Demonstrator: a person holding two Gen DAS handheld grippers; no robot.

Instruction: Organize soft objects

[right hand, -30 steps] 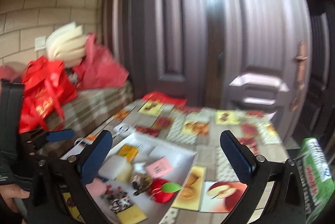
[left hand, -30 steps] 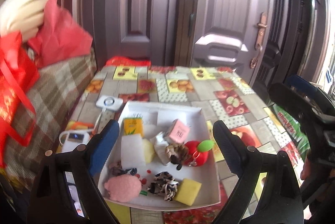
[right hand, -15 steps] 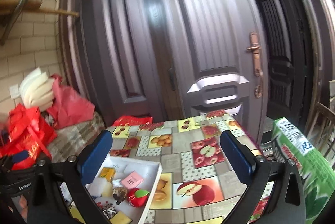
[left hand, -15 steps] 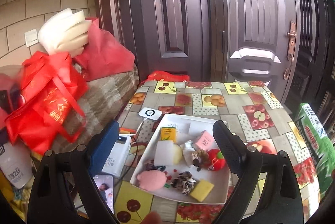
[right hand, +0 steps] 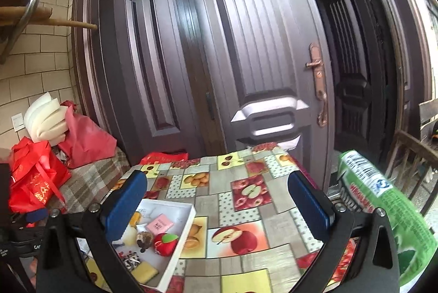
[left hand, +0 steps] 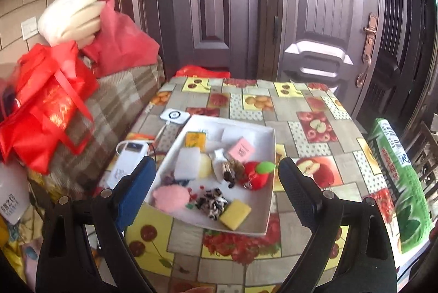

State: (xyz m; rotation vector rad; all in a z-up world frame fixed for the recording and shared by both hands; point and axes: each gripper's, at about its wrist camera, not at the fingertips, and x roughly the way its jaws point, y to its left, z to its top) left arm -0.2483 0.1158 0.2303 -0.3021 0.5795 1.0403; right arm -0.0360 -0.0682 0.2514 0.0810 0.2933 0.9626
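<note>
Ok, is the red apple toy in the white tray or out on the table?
In. The red apple toy lies inside the white tray, near its right wall, among the other soft items.

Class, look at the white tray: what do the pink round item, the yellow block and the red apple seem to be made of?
Pink round item: probably plush or felted wool, with a fuzzy matte surface. Yellow block: likely sponge foam, matte and square-cut. Red apple: seemingly stuffed fabric, with a smooth green leaf; material uncertain. White tray: looks like stiff card.
</note>
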